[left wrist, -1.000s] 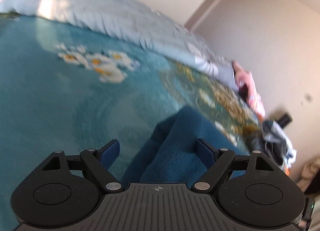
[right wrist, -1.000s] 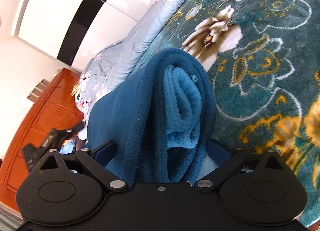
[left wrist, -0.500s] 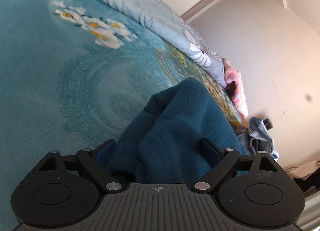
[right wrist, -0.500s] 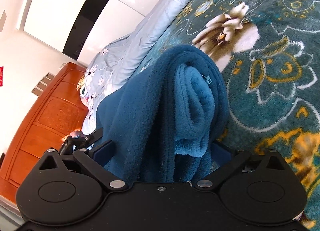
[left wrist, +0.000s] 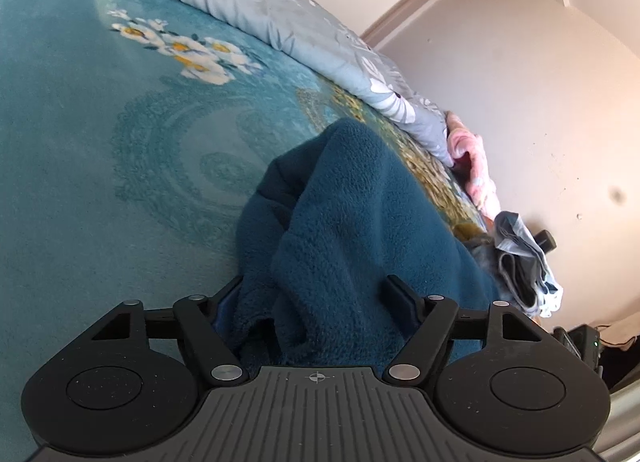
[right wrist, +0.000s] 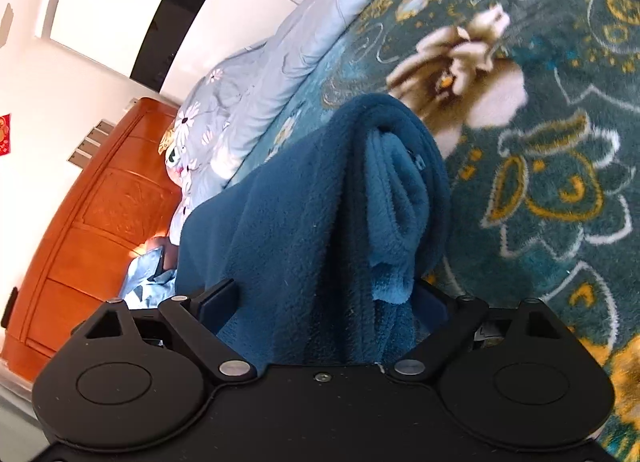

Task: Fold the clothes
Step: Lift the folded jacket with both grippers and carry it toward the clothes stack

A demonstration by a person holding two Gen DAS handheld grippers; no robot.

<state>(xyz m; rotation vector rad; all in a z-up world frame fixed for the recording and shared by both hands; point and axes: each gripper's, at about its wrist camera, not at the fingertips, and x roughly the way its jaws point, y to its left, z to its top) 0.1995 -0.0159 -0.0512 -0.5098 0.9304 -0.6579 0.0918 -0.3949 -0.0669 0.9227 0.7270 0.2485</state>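
Both tongs clamp bunched dark teal fleece garment (left wrist: 360, 222): left gripper (left wrist: 316, 302), right gripper (right wrist: 320, 302). Keep edges level, lower evenly onto teal floral blanket (left wrist: 100, 150).

Right gripper (right wrist: 326, 294): jaws closing on bunched dark blue fleece garment (right wrist: 320, 222), lighter blue inner folds showing. Floral teal blanket (right wrist: 540, 122) lying beneath; pale blue quilt (right wrist: 280, 50) and orange wooden cabinet (right wrist: 92, 222) sitting behind.

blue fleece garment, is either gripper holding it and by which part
Both hold it: the left gripper pinches a bunched fold of the blue fleece garment, the right gripper its folded edge.
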